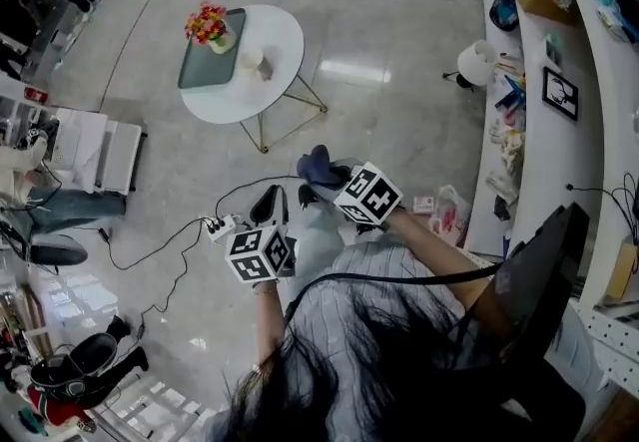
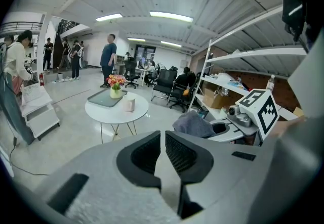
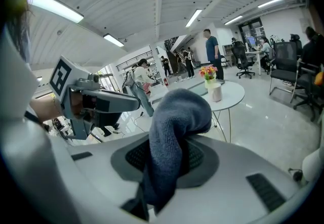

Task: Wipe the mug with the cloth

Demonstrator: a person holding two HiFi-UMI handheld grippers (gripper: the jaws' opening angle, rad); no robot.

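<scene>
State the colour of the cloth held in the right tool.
The cloth is dark blue-grey, clearest in the right gripper view.

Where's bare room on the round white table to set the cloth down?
Head view, white table: a bare arc right of the mug out to the rim, and a strip between the tray and the near rim. Crowded: left side, filled by the tray with the flowers at its far end, mug close beside it.

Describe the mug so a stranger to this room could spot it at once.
Find the round white table on the open floor. A dark tray with a vase of flowers lies on it; the mug is the pale cup standing on bare tabletop beside the tray.
</scene>
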